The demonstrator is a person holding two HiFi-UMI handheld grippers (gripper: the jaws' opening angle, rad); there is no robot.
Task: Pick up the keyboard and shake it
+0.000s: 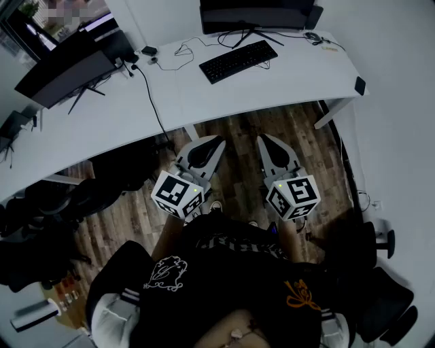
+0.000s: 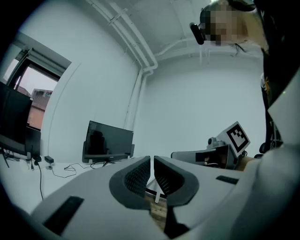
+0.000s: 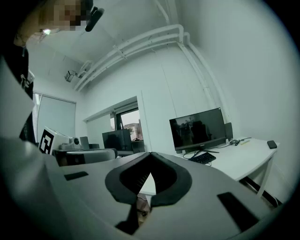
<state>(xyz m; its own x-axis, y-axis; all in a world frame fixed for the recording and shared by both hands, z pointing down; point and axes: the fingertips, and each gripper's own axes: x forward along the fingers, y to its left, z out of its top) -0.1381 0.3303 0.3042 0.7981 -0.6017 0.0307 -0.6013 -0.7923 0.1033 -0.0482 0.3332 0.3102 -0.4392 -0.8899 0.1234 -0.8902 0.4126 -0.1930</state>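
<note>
The keyboard (image 1: 238,61) lies flat on the white desk (image 1: 285,81), just in front of the stand of a dark monitor (image 1: 258,15). That is its ordinary typing spot, set slightly askew to the desk edge. From where the person stands it is at about 12 o'clock, well apart from both tools, and nothing touches it. Loose cables (image 1: 178,51) run off from it toward 10 o'clock.

The left tool (image 1: 212,144) and the right tool (image 1: 266,141) are held side by side over the wood floor (image 1: 238,129), short of the desk's near edge. Both point toward 12 o'clock and are roughly level. This looks like a ready stance with the pickup not yet begun. The keyboard sits squarely between their lines, which would suit a grasp at each end.

In the left gripper view the left tool (image 2: 153,161) has its ribbed pads drawn together to a thin slit, with nothing between them. The monitor (image 2: 108,139) shows at 10 o'clock of the pads.

In the right gripper view the right tool (image 3: 150,157) is closed tip to tip and empty. The keyboard (image 3: 203,158) is visible at 3 o'clock of it, under the monitor (image 3: 199,127).
</note>
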